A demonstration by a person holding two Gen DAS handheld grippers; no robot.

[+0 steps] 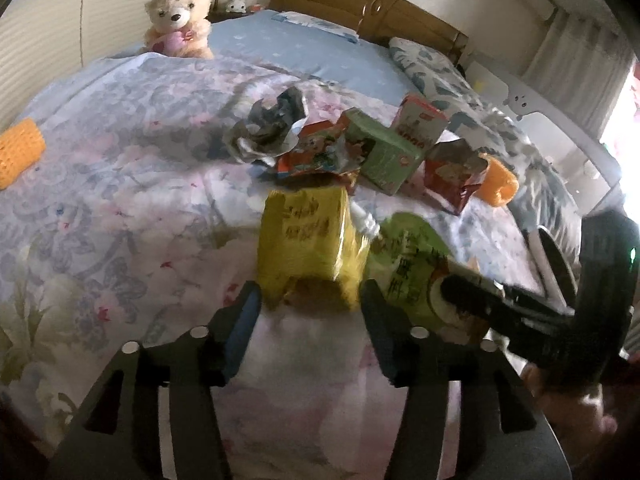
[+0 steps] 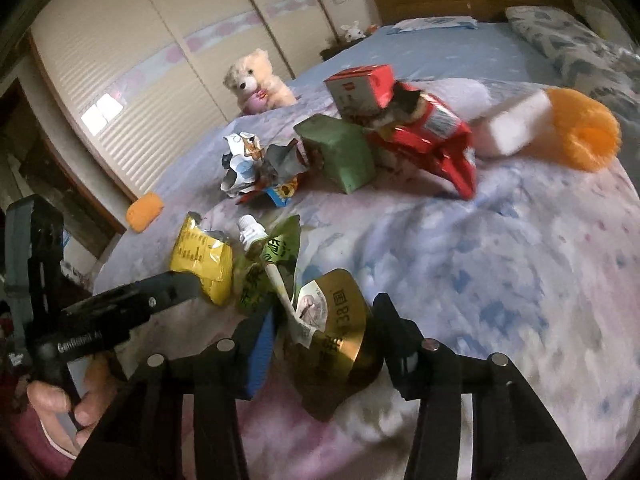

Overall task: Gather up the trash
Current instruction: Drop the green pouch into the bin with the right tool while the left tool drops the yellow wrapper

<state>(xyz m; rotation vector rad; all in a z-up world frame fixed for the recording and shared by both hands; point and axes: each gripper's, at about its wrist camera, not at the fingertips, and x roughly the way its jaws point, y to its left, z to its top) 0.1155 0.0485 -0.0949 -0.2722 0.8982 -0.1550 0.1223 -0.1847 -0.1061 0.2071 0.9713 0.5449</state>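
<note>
Tools (image 1: 310,304) (image 2: 326,344) gape around yellow packet (image 1: 310,240) and gold wrapper (image 2: 340,320).

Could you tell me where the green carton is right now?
The green carton sits mid-bed between the crumpled paper and red packet, just below the red box.

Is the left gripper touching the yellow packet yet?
Cannot tell. In the left wrist view the left gripper is open with the yellow packet right at its fingertips, but blur hides whether either fingertip meets it.

Dim, window glare right, fisheye blur
</note>
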